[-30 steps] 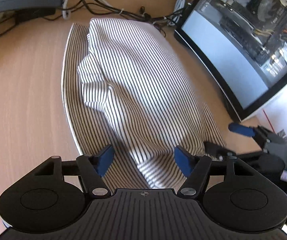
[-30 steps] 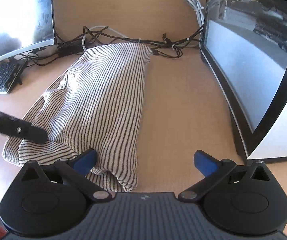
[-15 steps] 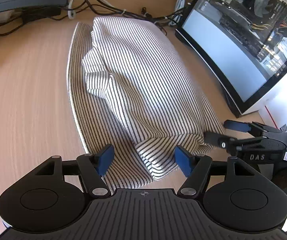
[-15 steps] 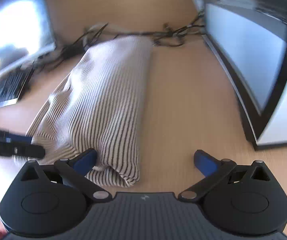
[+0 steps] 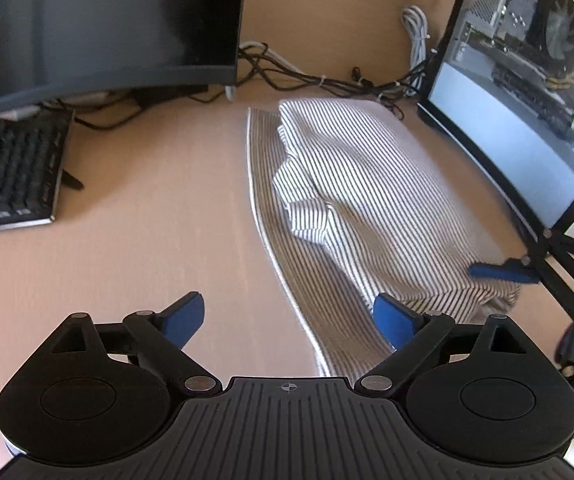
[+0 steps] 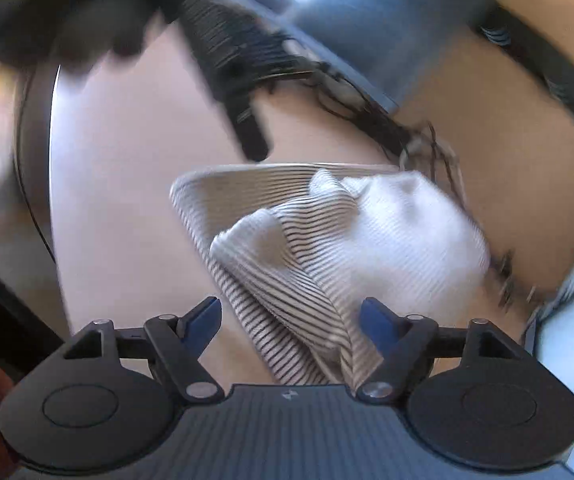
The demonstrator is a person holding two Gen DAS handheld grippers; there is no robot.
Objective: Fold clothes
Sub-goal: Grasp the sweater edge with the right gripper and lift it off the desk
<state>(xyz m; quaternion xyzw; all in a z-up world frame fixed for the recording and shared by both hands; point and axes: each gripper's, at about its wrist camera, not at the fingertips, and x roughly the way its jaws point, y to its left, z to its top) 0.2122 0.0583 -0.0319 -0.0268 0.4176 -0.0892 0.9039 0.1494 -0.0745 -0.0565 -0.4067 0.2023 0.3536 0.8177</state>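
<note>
With both our left hand-held gripper (image 5: 289,314) and right hand-held gripper (image 6: 291,318) spread apart, the lumpy striped garment (image 5: 371,208) could slump open on the table (image 5: 147,248).

the right wrist view is smeared by motion, so the keyboard (image 6: 227,60), the cables (image 6: 419,140) and the dark shape across its top left corner cannot be made out clearly, and the far end of the striped garment (image 6: 327,248) washes out to plain white. the garment's near end passes under the right hand-held gripper (image 6: 291,316) body, so its near edge is hidden there. in the left wrist view the right monitor (image 5: 527,120) and the left monitor (image 5: 99,20) are cut off by the picture's edges, and the other hand-held gripper's far finger is hidden behind the cloth.
</note>
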